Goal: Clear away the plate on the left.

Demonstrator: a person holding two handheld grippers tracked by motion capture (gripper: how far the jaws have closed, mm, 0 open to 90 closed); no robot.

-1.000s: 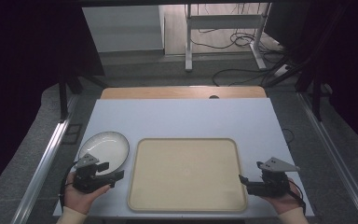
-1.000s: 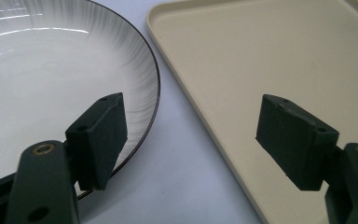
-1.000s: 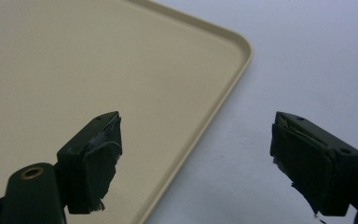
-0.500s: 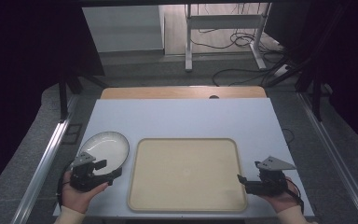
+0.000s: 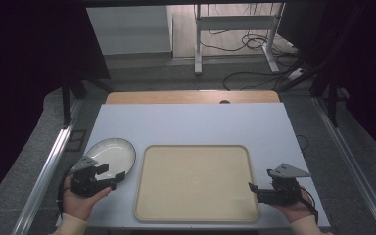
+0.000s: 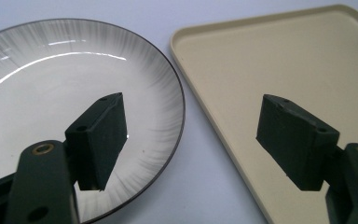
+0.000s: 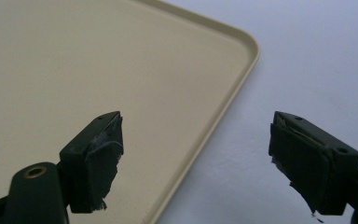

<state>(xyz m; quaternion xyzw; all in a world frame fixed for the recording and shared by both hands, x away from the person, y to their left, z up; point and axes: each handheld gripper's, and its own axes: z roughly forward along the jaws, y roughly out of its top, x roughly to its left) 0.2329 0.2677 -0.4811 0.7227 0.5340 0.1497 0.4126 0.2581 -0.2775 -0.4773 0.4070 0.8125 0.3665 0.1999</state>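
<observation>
Plate (image 5: 110, 152) lies on the tabletop (image 5: 191, 122) just left of the bare tray (image 5: 196, 181), not yet gripped; left gripper (image 5: 108, 177) fingers wide over its near rim; right gripper (image 5: 252, 187) fingers wide at the tray's right edge; transfer apparently outstanding.

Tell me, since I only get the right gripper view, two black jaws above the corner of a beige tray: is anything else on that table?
Observer: Yes. A round plate with a dark rim lies on the table just left of the tray.
Operator: Is someone holding it?
Observer: No. The left gripper hovers at the plate's near right edge with its jaws open, one above the plate and the other above the tray.
Operator: Is there food on the plate?
Observer: None. The left gripper view shows it bare and glossy, and the tray is bare too.
</observation>
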